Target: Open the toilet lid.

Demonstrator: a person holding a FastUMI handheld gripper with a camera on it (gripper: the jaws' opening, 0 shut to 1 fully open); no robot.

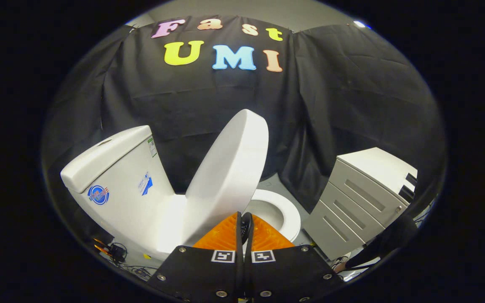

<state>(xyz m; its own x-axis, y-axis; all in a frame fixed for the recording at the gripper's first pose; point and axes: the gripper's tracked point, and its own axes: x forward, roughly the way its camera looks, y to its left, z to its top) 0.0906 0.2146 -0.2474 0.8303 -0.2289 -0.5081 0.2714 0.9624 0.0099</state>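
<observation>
The toilet lid [230, 168], stiff, smooth and likely slippery, stands raised just beyond the gripper [244, 221]; jaws pressed together, pinching nothing; its far rim offers the best purchase.

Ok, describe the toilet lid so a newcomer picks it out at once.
Start at the white toilet before the black cloth wall, its tank beside a grey drawer cabinet. The lid is the smooth white oval standing raised between tank and open bowl, just ahead of the gripper, whose fingers are nearly together. It alone tilts up.
</observation>
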